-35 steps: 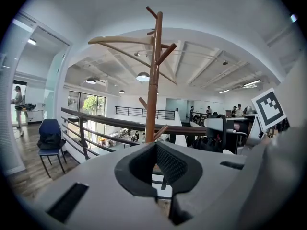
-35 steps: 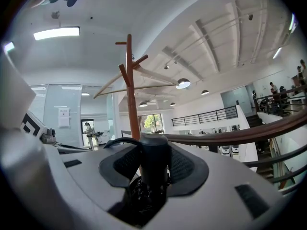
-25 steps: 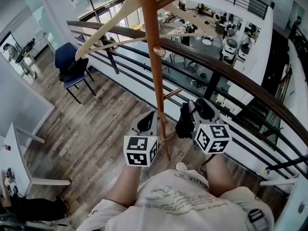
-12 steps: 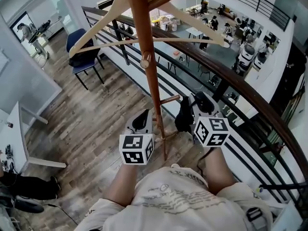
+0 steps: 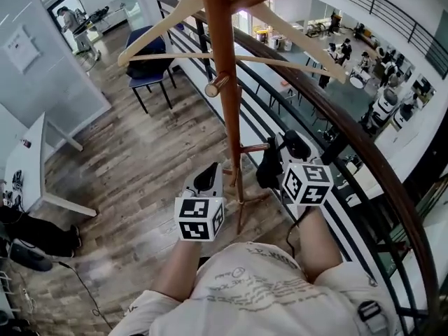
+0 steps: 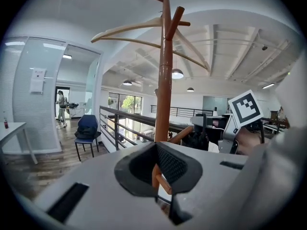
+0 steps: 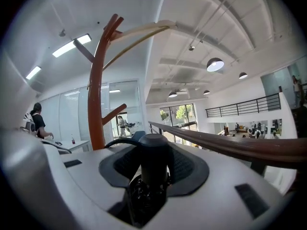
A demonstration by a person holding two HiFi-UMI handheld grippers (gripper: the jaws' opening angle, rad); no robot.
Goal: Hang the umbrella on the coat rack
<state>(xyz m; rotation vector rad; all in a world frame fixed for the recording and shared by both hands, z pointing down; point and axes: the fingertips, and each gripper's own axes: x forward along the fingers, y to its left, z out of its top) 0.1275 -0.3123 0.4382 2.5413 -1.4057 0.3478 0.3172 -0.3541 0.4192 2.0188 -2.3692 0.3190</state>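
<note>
The wooden coat rack [image 5: 220, 61] rises in front of me, with a pale wooden hanger [image 5: 280, 26] on its top pegs. In the head view my right gripper [image 5: 288, 149] is just right of the pole and shut on a folded black umbrella [image 5: 268, 170], beside a low peg [image 5: 252, 147]. The right gripper view shows the umbrella's black handle [image 7: 153, 157] clamped between the jaws, with the pole [image 7: 96, 104] to the left. My left gripper [image 5: 207, 177] is just left of the pole, jaws together and holding nothing. Its own view shows the pole [image 6: 165, 80] straight ahead and the umbrella [image 6: 199, 138] at right.
A dark railing [image 5: 336, 131] with a wooden top rail runs right behind the rack, above an open atrium. A blue chair [image 5: 150, 65] stands at the back left and a white table [image 5: 31, 166] at the left. A person [image 5: 70, 19] is far off.
The head view has swung, so the rack and railing sit differently in frame. Both grippers stay on either side of the lower pole, and the right one still grips the umbrella.
</note>
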